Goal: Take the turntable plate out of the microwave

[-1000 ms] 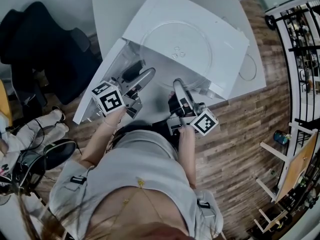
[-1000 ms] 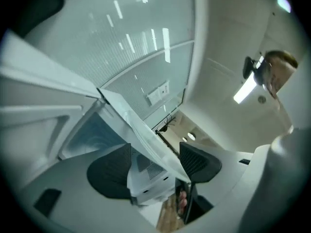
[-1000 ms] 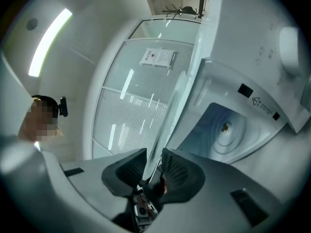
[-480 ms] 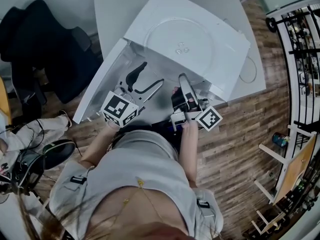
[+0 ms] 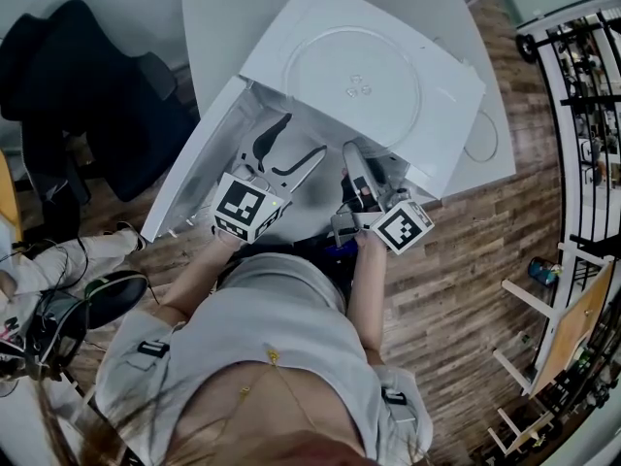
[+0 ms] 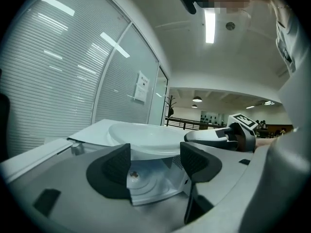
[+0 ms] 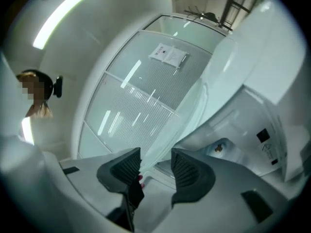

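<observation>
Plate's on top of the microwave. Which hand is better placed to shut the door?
Left, likely: the left gripper is open, empty and nearest the open door. The right gripper has just been opening, the rim of the plate between its jaws.

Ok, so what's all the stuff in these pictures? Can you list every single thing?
microwave: one, white, on the table
door: one, white, swung open at the microwave's left
turntable plate: one, clear glass, lying flat on top of the microwave
table: one, white, under the microwave
chair: one, black, left of the table
floor: one, brown wood, all around
railing: one, black, far right edge
left claw: one, grey and black, open and empty, pointing into the microwave
right claw: one, grey and black, jaws have just been opening, plate's rim between the pads but not squeezed
</observation>
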